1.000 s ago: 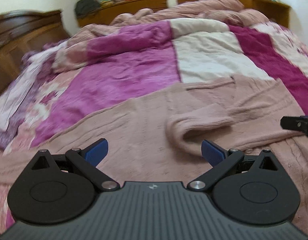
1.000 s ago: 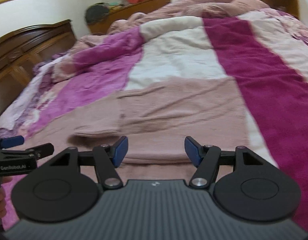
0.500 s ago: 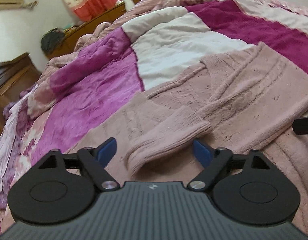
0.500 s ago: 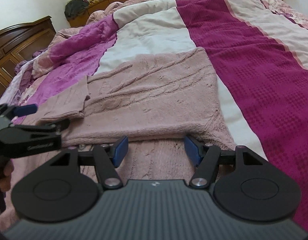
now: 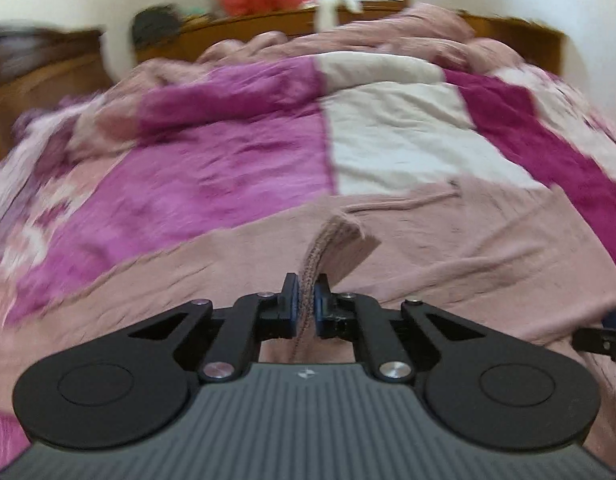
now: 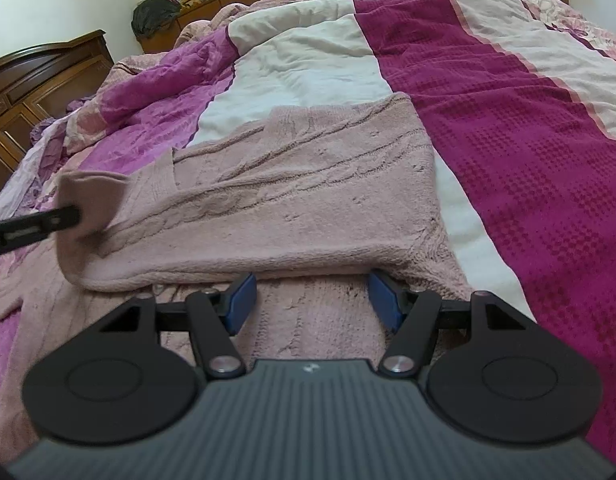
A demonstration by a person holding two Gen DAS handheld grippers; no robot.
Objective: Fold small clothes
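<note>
A pale pink knitted sweater (image 6: 308, 184) lies spread on the bed, one part folded over itself. In the left wrist view it fills the near bed (image 5: 468, 248). My left gripper (image 5: 305, 304) is shut on the sweater's sleeve cuff (image 5: 328, 244) and holds it raised; the same cuff (image 6: 92, 196) shows at the left of the right wrist view, pinched by the left gripper's fingers (image 6: 48, 222). My right gripper (image 6: 312, 300) is open and empty, low over the sweater, its blue pads just under the folded edge.
The bed carries a quilt (image 6: 488, 112) in magenta, purple and white patches. A dark wooden headboard (image 6: 36, 76) stands at the left. A wooden ledge (image 5: 268, 28) with a dark bag (image 6: 154, 16) runs along the far wall under a window.
My left gripper has closed on the sleeve cuff and lifted it off the sweater. My right gripper has moved in closer to the folded edge and stays open.
</note>
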